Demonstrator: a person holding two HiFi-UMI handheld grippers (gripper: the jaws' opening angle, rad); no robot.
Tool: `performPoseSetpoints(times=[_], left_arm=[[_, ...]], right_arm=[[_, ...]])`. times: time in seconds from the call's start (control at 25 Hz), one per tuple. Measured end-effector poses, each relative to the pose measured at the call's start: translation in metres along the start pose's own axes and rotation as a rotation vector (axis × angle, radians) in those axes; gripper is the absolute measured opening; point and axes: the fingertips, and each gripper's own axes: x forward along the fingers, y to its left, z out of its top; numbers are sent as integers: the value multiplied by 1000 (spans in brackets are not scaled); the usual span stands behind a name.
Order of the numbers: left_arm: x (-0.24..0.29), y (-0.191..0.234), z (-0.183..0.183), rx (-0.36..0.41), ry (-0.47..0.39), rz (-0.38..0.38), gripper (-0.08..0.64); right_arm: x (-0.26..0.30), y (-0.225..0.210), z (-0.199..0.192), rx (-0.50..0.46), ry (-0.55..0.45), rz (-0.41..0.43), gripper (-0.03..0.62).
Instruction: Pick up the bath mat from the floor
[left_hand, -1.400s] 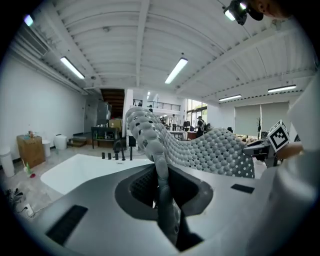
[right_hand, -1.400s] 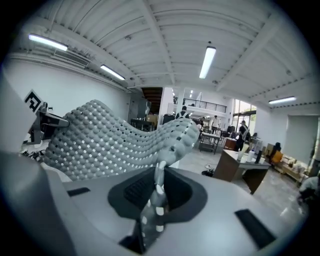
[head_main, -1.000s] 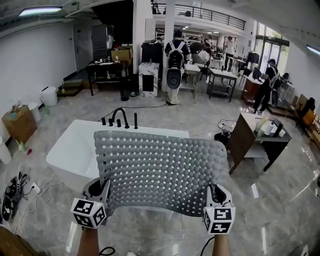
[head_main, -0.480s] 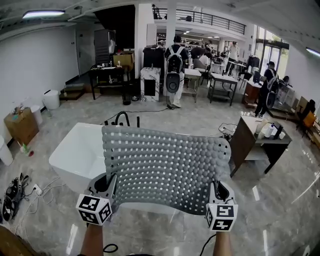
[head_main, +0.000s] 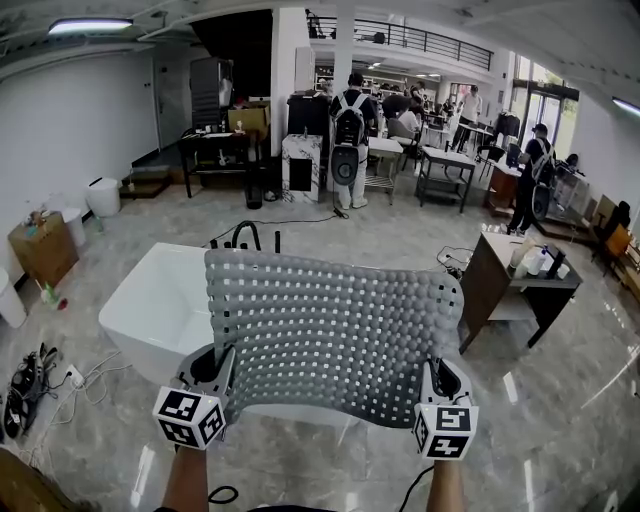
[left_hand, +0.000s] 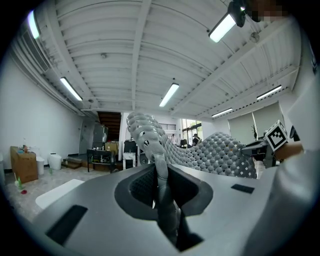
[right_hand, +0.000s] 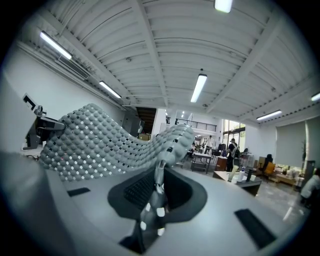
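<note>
A grey, bumpy bath mat (head_main: 335, 335) with small holes is held up flat in the air in front of me, stretched between both grippers. My left gripper (head_main: 215, 372) is shut on the mat's near left corner (left_hand: 160, 172). My right gripper (head_main: 436, 385) is shut on its near right corner (right_hand: 157, 192). The mat rises away from both sets of jaws and curls at its far edge. It hangs over the white bathtub (head_main: 160, 305) and hides the tub's right part.
A black tap (head_main: 245, 236) stands at the tub's far rim. A dark desk (head_main: 510, 275) with bottles is to the right. Cables and shoes (head_main: 25, 385) lie at the left. Several people (head_main: 350, 125) stand among tables at the back. A cardboard box (head_main: 42, 250) stands far left.
The mat and both grippers rose slightly and shifted a little right between the oldest frame and half a second ago; since then they have hardly moved.
</note>
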Motion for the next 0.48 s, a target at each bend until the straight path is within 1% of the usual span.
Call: performPoseSetpoints(times=[0.48], left_arm=[[-13,1,-5,11,1,-8,54]], right_arm=[[-7,6,-4,-14,3,5,66]])
